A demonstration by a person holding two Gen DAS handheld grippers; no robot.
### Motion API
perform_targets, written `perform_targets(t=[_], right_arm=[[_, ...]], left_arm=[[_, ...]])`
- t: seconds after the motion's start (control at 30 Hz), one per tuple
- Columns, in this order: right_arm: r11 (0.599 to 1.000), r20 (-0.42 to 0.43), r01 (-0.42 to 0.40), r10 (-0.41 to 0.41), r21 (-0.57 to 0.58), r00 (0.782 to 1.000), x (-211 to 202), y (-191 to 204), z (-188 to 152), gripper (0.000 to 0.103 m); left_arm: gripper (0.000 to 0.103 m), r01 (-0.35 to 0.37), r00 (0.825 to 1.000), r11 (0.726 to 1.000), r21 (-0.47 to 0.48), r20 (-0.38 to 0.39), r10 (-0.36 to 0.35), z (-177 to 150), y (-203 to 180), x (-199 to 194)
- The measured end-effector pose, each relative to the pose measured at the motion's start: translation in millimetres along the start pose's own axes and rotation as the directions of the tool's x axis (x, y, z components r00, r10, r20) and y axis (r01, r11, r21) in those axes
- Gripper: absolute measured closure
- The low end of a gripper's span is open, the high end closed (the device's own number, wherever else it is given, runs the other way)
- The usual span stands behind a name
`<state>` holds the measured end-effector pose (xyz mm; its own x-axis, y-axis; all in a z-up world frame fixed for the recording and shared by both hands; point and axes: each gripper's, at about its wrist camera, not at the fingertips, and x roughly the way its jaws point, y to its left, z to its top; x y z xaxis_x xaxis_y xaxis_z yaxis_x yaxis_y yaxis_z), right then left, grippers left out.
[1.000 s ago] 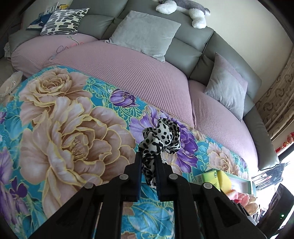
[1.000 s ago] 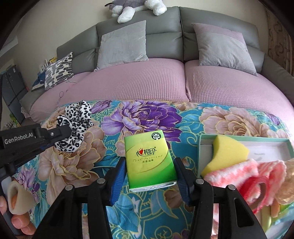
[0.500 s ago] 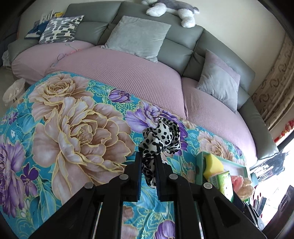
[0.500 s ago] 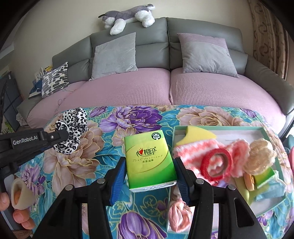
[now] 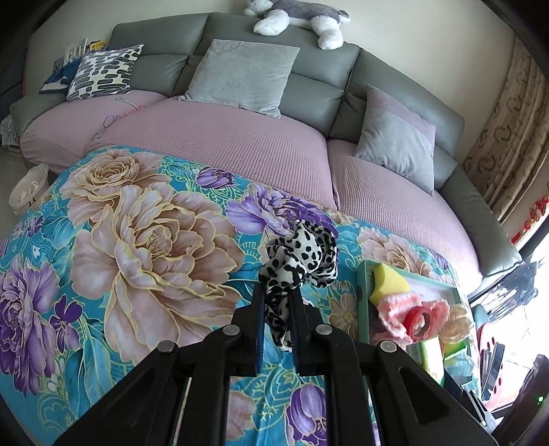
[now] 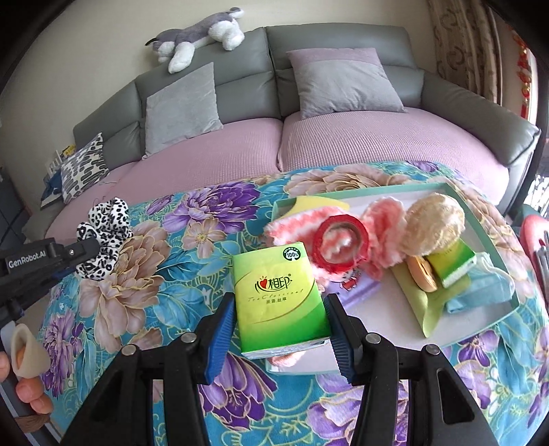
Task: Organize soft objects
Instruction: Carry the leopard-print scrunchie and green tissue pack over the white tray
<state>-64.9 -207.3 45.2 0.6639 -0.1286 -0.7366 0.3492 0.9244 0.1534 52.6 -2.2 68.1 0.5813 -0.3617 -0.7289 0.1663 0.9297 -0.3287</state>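
My left gripper (image 5: 277, 298) is shut on a black-and-white leopard scrunchie (image 5: 298, 257) and holds it above the floral cloth; the scrunchie also shows in the right wrist view (image 6: 104, 236), at the tip of the left gripper (image 6: 85, 247). My right gripper (image 6: 279, 312) is shut on a green tissue pack (image 6: 279, 295), held above the near left corner of the pale green tray (image 6: 494, 240). The tray holds a yellow sponge (image 6: 319, 206), pink fluffy cloth (image 6: 381, 223), a red tape ring (image 6: 341, 245) and a beige puff (image 6: 434, 223).
The floral cloth (image 5: 144, 247) covers a table in front of a pink and grey sofa (image 5: 247, 144) with cushions and a plush dog (image 5: 295, 17). In the left wrist view the tray (image 5: 363, 278) lies to the right of the scrunchie. Clutter stands beyond the table's right edge.
Both grippers have moved right towards the tray with their loads still held. The right gripper's tissue pack has gone from left of the tray to over its near left corner.
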Motion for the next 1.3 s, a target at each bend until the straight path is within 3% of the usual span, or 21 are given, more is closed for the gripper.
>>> perform_targets(t=[0.6,0.83,1.07,1.3], right_arm=[[0.999,0.021,-0.017,0.016,0.037,1.000,-9,-16,-1,0.049],[0.997,0.059,0.031,-0.036,0.073,0.998,-21,-38,3,0.049],[0.981,0.061,0.116,-0.127,0.153,0.990,-30,-80,5,0.049],[0.959,0.053,0.171,-0.188,0.225,0.981,-36,-119,2,0.049]], left_arm=[[0.090,0.005,1.000,0.995,0.097,-0.010,-0.004,-20,-36,-2],[0.090,0.012,1.000,0.994,0.108,-0.005,-0.012,-20,-46,-1],[0.090,0.071,0.997,0.979,0.190,-0.007,-0.071,-28,-80,-2],[0.090,0.176,0.984,0.941,0.290,-0.061,-0.166,-46,-124,3]])
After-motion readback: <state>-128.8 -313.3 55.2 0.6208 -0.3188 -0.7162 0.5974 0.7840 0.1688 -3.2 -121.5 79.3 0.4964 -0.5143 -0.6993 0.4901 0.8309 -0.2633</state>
